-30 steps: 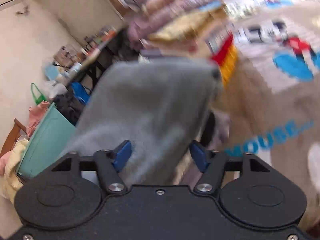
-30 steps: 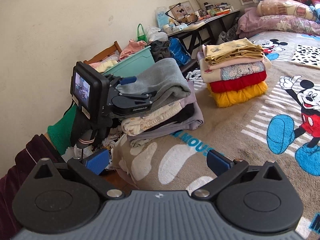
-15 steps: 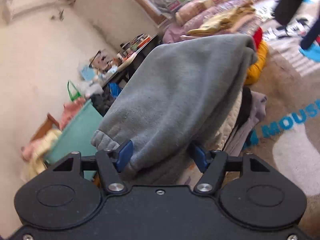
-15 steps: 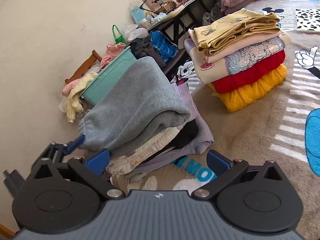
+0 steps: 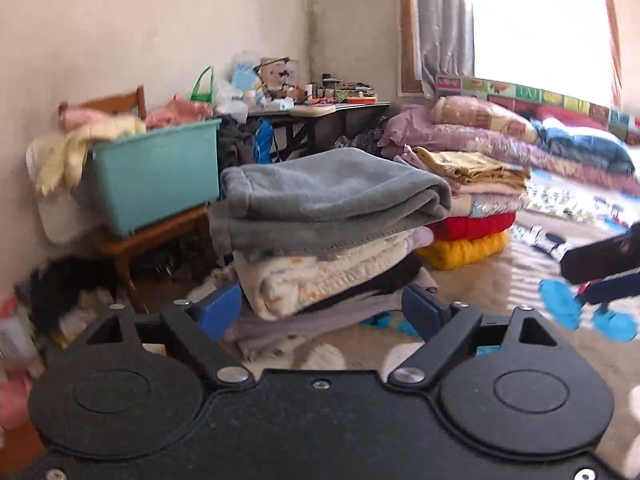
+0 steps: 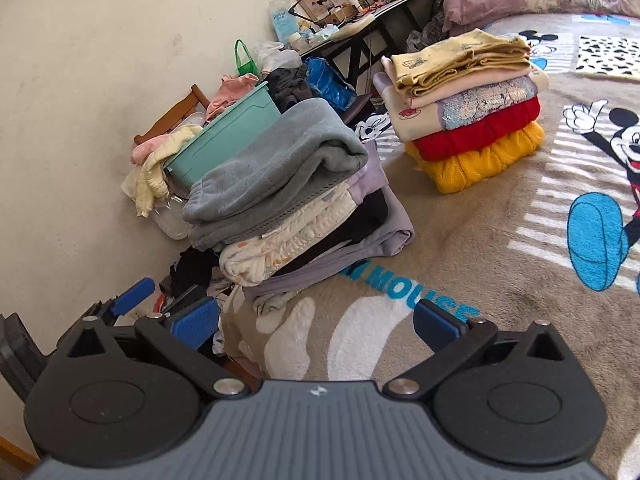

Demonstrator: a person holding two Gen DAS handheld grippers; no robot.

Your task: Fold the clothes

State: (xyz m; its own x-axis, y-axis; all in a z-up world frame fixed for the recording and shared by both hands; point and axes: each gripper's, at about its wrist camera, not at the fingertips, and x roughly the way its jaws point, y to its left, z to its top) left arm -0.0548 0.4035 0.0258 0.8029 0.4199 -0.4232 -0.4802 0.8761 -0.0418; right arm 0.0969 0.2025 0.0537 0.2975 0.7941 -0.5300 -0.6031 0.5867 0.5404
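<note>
The folded grey sweatpants [image 6: 276,160] are being carried atop the near clothes pile [image 6: 304,236] at the Mickey Mouse blanket [image 6: 480,248] edge; open blanket is being left rightward. The left gripper [image 5: 320,308] is being opened wide, empty. The right gripper [image 6: 316,324] is being held wide, empty.

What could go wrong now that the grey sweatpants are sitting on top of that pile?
The near pile looks lopsided: the grey sweatpants overhang its wall-side edge, so they might slide off toward the teal bin. The pile also sits at the blanket's edge, above floor clutter. The left gripper, its jaws opening with nothing between them, is close and could nudge the pile.
</note>
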